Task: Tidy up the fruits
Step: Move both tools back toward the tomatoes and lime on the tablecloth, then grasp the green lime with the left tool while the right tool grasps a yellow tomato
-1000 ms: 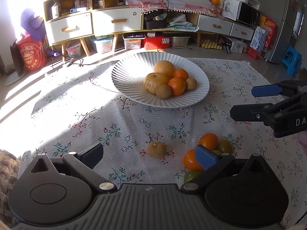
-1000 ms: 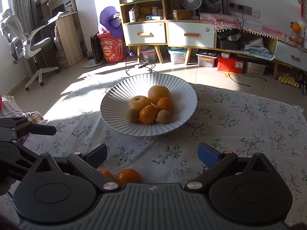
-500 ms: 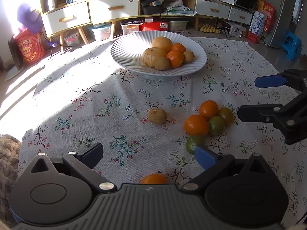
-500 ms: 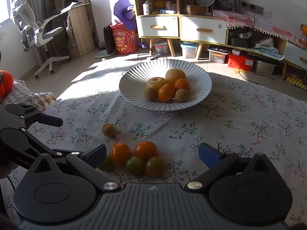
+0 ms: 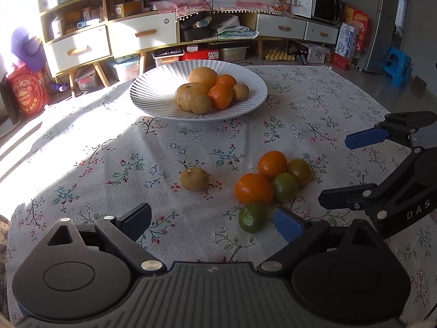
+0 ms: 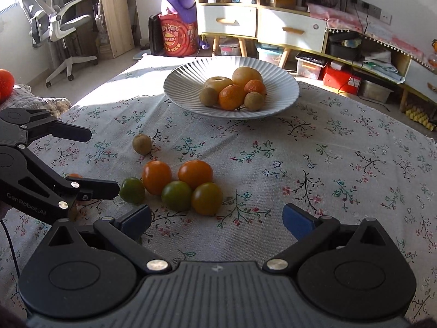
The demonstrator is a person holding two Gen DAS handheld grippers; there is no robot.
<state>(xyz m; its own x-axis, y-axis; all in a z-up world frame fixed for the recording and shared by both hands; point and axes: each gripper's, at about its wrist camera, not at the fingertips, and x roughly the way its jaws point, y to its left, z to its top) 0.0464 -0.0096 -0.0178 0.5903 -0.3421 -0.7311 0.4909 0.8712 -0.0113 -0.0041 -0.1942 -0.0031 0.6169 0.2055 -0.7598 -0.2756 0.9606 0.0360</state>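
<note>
A white ribbed plate (image 5: 153, 93) (image 6: 185, 82) at the far side holds pears, tangerines and kiwis. On the floral cloth lie a loose kiwi (image 5: 194, 179) (image 6: 142, 144) and a cluster of tomatoes, two orange (image 5: 254, 188) (image 6: 156, 177) and three greenish (image 5: 251, 217) (image 6: 132, 190). My left gripper (image 5: 213, 220) (image 6: 102, 162) hangs before them, its jaws wide and closing on nothing; the nearest green tomato lies by its right finger. My right gripper (image 6: 217, 218) (image 5: 338, 170) is open and empty, just short of the cluster.
A small orange fruit (image 6: 73, 175) peeks out behind the left gripper, and another (image 6: 5, 83) sits at the far left edge. Cabinets (image 5: 136, 35), boxes and an office chair (image 6: 57, 24) stand beyond the table. The right half of the cloth (image 6: 355, 150) is bare.
The loose kiwi and tomatoes have come out from behind both gripper bodies and now lie in full view ahead of the fingers. Both grippers have shifted and sunk a little.
</note>
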